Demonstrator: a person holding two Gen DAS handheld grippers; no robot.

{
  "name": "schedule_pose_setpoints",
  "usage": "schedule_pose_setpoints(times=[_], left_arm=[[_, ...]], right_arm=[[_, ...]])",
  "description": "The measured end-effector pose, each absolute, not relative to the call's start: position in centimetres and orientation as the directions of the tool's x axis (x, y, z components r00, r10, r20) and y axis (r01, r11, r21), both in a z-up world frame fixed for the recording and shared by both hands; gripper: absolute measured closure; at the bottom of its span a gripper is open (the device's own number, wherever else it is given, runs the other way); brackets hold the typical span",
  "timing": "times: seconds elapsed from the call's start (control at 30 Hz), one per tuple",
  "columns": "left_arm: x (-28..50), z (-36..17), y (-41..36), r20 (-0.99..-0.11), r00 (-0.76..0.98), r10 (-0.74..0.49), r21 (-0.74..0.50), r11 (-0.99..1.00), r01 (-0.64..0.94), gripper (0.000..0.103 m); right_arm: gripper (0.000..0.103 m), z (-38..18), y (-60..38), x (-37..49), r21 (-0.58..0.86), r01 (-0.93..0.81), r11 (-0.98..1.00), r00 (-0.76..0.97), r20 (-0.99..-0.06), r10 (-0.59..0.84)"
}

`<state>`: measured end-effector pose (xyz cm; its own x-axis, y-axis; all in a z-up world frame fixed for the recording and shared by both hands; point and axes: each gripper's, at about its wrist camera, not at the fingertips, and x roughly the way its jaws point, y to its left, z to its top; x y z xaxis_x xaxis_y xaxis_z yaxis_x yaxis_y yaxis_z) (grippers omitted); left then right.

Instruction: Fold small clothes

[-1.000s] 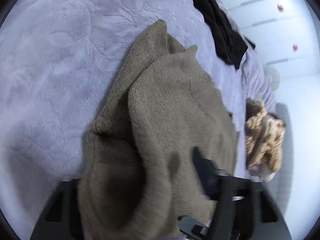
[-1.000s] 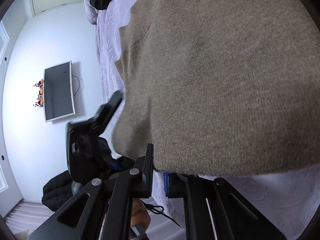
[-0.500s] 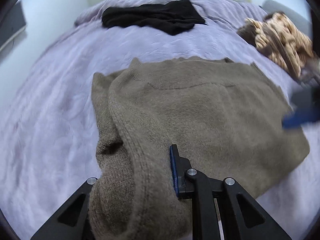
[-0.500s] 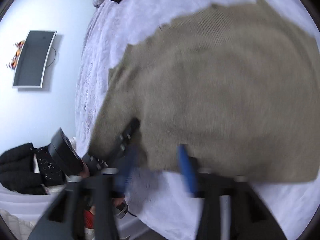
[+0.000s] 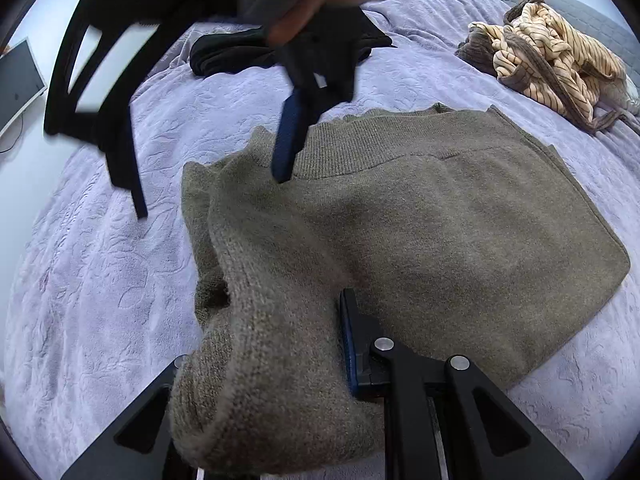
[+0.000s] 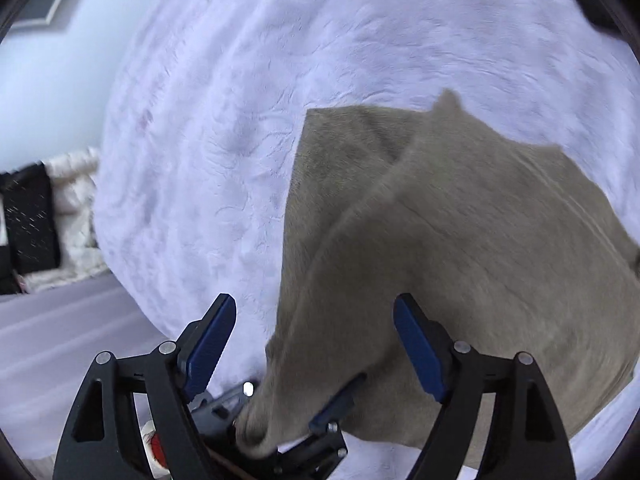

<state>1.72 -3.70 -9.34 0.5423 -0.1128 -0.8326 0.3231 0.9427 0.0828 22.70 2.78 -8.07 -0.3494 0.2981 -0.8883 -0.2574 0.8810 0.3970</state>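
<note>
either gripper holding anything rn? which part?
Left gripper is shut on the olive sweater, gripping a bunched fold at its near left edge. Right gripper is open above it, holding nothing.

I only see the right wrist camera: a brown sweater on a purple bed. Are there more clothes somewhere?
Observer: Yes. A striped tan garment lies bunched at the far right of the bed.
Child: Anything else?
Observer: A black garment lies at the far edge, beyond the sweater.
Child: Where is my gripper pointing?
Observer: The open right gripper hangs with one blue finger over the sweater's ribbed collar.
</note>
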Motion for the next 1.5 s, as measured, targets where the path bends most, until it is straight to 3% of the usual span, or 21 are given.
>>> schedule_pose_setpoints(times=[0.2,0.33,0.37,0.4,0.43,0.53,0.7,0.9,1.23,1.5], left_arm=[[1.7,-9.7,-3.2,-0.83,0.545,-0.122,0.074,0.943,0.324,0.084],[1.8,-9.5,-3.0,-0.831,0.542,-0.123,0.064,0.947,0.314,0.084],[1.8,-9.4,-3.0,-0.832,0.542,-0.12,0.064,0.949,0.309,0.084],[1.7,-9.3,-2.9,-0.831,0.544,-0.112,0.072,0.949,0.306,0.084],[1.6,-9.0,-3.0,-0.828,0.549,-0.11,0.079,0.948,0.309,0.084],[1.2,-7.9,-3.5,-0.817,0.565,-0.115,0.096,0.939,0.33,0.084],[0.5,-4.8,-5.9,-0.782,0.607,-0.14,0.134,0.913,0.384,0.084],[-0.4,-0.7,-11.0,-0.733,0.648,-0.205,0.175,0.865,0.471,0.084],[-2.6,0.7,-23.0,-0.714,0.626,-0.315,0.23,0.739,0.634,0.084],[-4.4,-7.2,-30.9,-0.816,0.502,-0.287,0.265,0.586,0.766,0.084]], right_arm=[[0.015,-11.2,8.2,22.9,0.214,-0.463,0.86,-0.39,-0.92,0.019],[0.017,-12.8,8.9,22.7,0.157,-0.485,0.86,-0.384,-0.922,-0.048],[0.024,-12.9,8.6,22.6,0.141,-0.483,0.864,-0.362,-0.931,-0.051],[0.058,-12.8,8.1,22.5,0.113,-0.484,0.868,-0.33,-0.942,-0.061],[0.078,-12.5,7.5,22.5,0.082,-0.481,0.873,-0.297,-0.952,-0.074],[0.087,-10.4,4.3,22.6,0.183,-0.372,0.91,-0.262,-0.961,0.087],[0.088,-5.8,-2.6,21.9,0.401,-0.225,0.888,-0.186,-0.912,0.365],[0.088,0.3,-11.4,20.9,0.569,-0.155,0.808,-0.029,-0.82,0.572],[0.088,4.5,-28.4,18.1,0.653,-0.1,0.751,0.222,-0.721,0.657],[0.088,-3.1,-40.5,13.1,0.665,0.065,0.744,0.306,-0.723,0.62]])
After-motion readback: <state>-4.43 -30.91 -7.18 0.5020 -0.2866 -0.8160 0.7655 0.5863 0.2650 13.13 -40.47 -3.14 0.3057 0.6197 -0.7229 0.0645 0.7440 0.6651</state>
